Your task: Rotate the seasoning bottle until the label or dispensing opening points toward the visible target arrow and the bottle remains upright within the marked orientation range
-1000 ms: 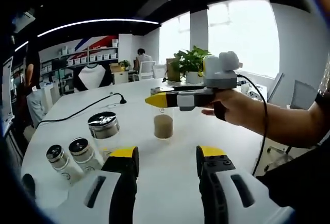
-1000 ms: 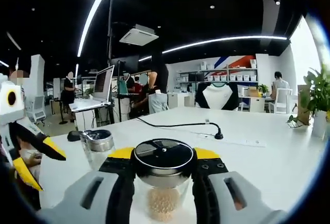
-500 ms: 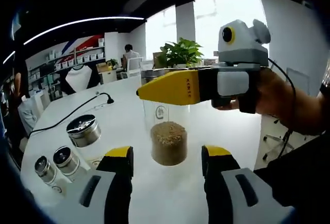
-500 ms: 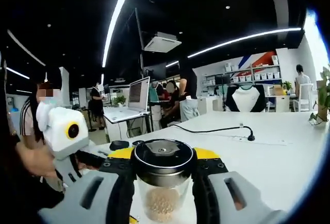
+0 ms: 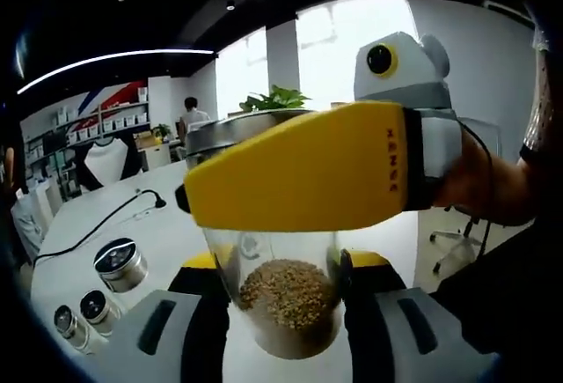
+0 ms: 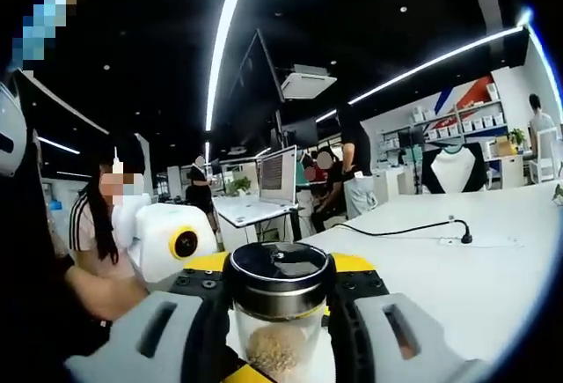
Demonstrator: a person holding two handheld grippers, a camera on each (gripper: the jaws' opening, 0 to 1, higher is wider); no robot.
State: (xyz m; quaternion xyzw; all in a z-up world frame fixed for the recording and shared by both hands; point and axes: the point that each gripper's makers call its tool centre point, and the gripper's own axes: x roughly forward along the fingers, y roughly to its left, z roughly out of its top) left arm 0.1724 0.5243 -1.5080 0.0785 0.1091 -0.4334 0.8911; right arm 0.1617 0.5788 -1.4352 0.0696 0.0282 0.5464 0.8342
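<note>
The seasoning bottle point(image 5: 283, 299) is a clear glass jar with brown grains in its lower part and a steel lid with a black top point(image 6: 279, 268). My right gripper point(image 6: 279, 282) is shut on it just under the lid. In the left gripper view that right gripper point(image 5: 299, 176) crosses the frame from the right as a big yellow jaw, held by a hand point(image 5: 479, 185). My left gripper point(image 5: 283, 313) is open, with its jaws on either side of the bottle's lower body, very close to the glass. The bottle stands upright.
On the white table point(image 5: 167, 229), far left, stand a steel-lidded jar point(image 5: 121, 264) and two small bottles point(image 5: 66, 321). A black cable point(image 5: 106, 220) runs across the table, and its plug end point(image 6: 413, 227) lies beyond the bottle. A person's hand point(image 6: 97, 295) is at the left, and desks with people stand beyond.
My left gripper has closed in on the bottle, which now sits between its jaws instead of ahead of them. The right gripper keeps its hold, and its view has swung left.
</note>
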